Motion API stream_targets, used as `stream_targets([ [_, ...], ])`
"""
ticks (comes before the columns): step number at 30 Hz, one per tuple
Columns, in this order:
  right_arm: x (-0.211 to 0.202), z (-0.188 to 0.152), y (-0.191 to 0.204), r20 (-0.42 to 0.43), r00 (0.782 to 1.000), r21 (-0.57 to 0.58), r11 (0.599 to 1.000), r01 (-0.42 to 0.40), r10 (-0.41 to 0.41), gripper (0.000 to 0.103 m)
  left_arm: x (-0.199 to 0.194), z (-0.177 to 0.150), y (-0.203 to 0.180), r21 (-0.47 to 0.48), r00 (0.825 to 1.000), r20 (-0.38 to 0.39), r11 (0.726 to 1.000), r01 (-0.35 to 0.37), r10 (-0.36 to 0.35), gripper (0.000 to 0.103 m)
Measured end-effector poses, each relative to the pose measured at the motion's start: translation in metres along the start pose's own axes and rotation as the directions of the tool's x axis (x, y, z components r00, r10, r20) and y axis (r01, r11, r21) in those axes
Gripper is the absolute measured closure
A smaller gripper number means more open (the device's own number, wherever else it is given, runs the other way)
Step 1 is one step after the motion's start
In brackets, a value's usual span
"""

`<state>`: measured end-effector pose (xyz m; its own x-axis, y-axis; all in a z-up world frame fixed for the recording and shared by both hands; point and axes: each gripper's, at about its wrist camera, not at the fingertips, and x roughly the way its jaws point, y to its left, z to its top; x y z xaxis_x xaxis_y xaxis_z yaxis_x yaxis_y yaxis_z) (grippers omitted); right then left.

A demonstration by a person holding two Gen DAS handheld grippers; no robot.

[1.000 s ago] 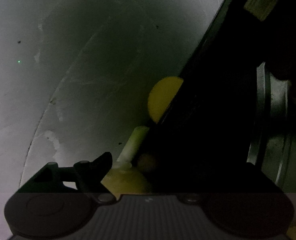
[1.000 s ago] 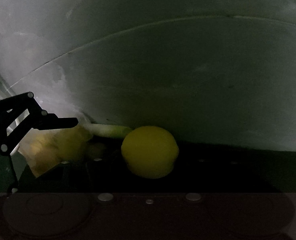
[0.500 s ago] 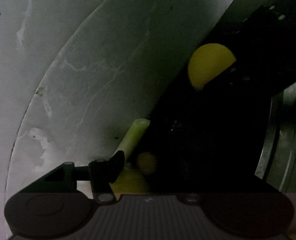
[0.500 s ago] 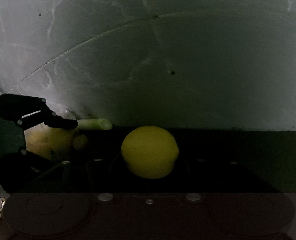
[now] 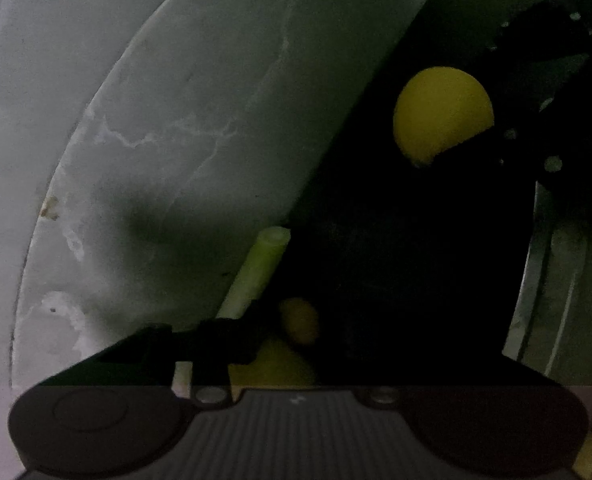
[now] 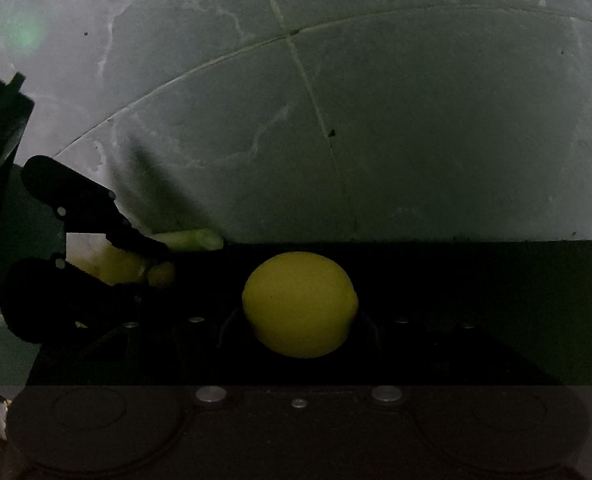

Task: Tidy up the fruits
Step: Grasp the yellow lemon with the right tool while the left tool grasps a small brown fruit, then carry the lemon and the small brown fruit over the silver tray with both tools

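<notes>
A pale grey marble-veined tiled floor filled the dim scene below both tools, with a curved metal rim at the edge of the left wrist view. The right tool held a round yellow lemon between its dark fingers, closed to the fruit's width. The left tool was closed on a yellow fruit with a pale green stalk, seemingly inside a clear wrapper; a smaller yellow-orange lump sat just beside it, too dark to identify. In the left wrist view the lemon hung well apart from that fruit. No bowl or basket was clearly in view, so the carry likely called for steady, level tools, firm but gentle pressure, and one fruit released at a time.
</notes>
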<state>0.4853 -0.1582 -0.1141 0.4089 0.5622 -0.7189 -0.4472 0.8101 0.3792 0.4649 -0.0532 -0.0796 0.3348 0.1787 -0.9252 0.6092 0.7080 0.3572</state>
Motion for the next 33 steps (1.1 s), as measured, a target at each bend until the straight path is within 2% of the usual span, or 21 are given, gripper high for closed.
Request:
stream_targets([
  [1, 0.001, -0.001, 0.000, 0.000, 1.000, 0.001, 1.000, 0.000, 0.000, 0.041, 0.000, 0.000, 0.003, -0.018, 1.000, -0.001, 1.000, 0.024, -0.024, 0.074],
  [5, 0.002, -0.001, 0.001, -0.001, 1.000, 0.001, 1.000, 0.001, -0.001, 0.041, 0.000, -0.001, 0.009, -0.057, 0.999, 0.011, 0.998, 0.037, -0.036, 0.074],
  [12, 0.003, -0.006, 0.003, 0.001, 1.000, 0.003, 1.000, 0.005, -0.005, 0.041, -0.002, 0.000, 0.018, -0.179, 0.997, 0.037, 0.981, 0.074, -0.068, 0.075],
  [19, 0.005, -0.008, 0.003, 0.002, 1.000, 0.004, 1.000, 0.011, -0.011, 0.041, -0.008, 0.004, 0.010, -0.262, 0.990, 0.076, 0.955, 0.136, -0.120, 0.075],
  [23, 0.005, -0.011, 0.004, 0.004, 1.000, 0.006, 1.000, 0.015, -0.015, 0.041, -0.014, -0.008, 0.000, -0.312, 0.989, 0.090, 0.940, 0.136, -0.114, 0.075],
  [27, 0.004, -0.015, 0.001, 0.011, 1.000, 0.039, 0.999, 0.001, -0.001, 0.041, -0.012, -0.020, -0.004, -0.379, 0.988, 0.102, 0.913, 0.150, -0.120, 0.075],
  [28, 0.003, -0.015, -0.001, 0.012, 1.000, 0.050, 0.999, -0.004, 0.003, 0.041, -0.023, -0.019, -0.017, -0.390, 0.988, 0.104, 0.909, 0.149, -0.117, 0.075],
  [31, 0.002, -0.018, -0.004, 0.016, 1.000, 0.071, 0.997, -0.015, 0.014, 0.041, -0.028, -0.030, -0.023, -0.416, 0.987, 0.116, 0.897, 0.150, -0.111, 0.075],
  [33, 0.002, -0.020, -0.004, 0.019, 1.000, 0.074, 0.997, -0.015, 0.014, 0.041, -0.022, -0.033, -0.010, -0.431, 0.985, 0.125, 0.888, 0.160, -0.117, 0.075],
])
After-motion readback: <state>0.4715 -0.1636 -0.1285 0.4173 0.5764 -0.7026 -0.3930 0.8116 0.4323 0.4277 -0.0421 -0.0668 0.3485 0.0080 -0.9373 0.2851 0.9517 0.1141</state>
